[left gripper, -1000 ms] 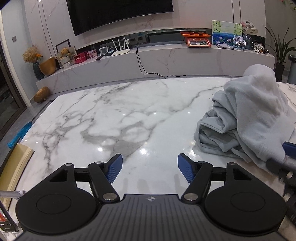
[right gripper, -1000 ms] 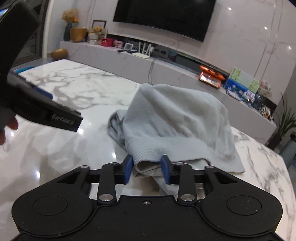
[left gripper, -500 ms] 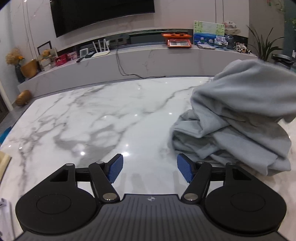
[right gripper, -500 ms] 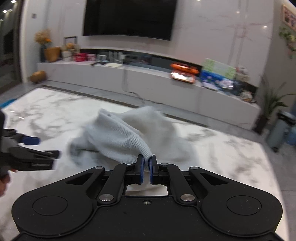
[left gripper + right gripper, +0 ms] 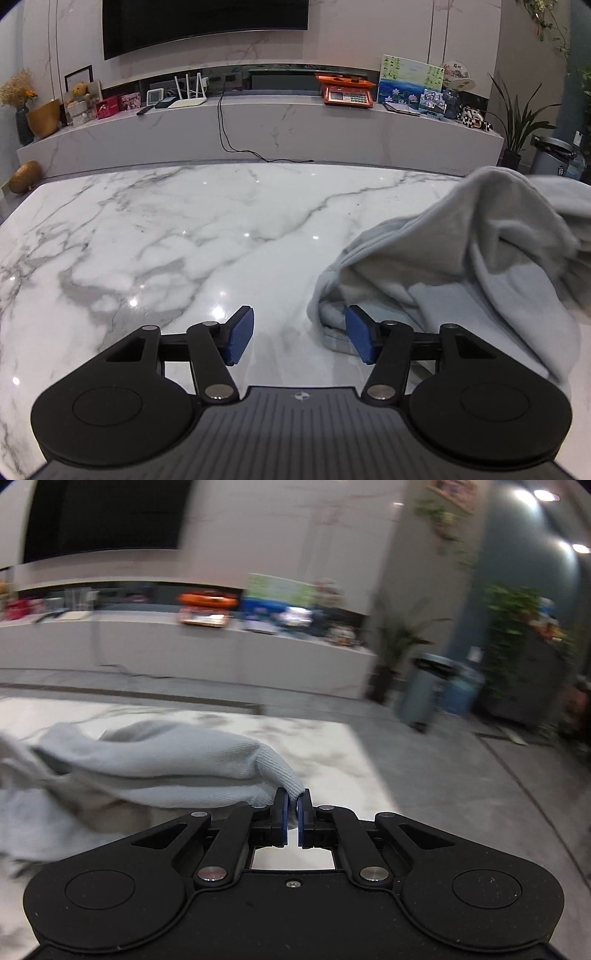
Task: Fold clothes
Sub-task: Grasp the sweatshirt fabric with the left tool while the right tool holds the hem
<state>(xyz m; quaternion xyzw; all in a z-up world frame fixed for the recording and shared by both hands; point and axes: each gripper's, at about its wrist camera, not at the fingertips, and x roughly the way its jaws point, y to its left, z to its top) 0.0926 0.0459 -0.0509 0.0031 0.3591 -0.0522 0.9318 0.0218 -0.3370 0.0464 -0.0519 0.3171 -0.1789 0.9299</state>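
Observation:
A light grey knit garment [image 5: 461,266] lies bunched on the right part of the white marble table [image 5: 184,229]. My left gripper [image 5: 299,334] is open and empty, low over the table, with its right finger at the garment's near left edge. My right gripper [image 5: 291,814] is shut on the garment's ribbed hem [image 5: 284,775] and holds it lifted, so the cloth [image 5: 147,760] stretches away to the left. The right wrist view is blurred by motion.
A long marble TV console [image 5: 258,118] with a router, an orange scale and pictures runs behind the table. A plant [image 5: 399,642] and a grey bin [image 5: 424,686] stand on the floor past the table's right end.
My right gripper closed on the hem, then lifted and pulled it to the right. The garment stretched out. My left gripper moved in toward the garment's left edge, still open.

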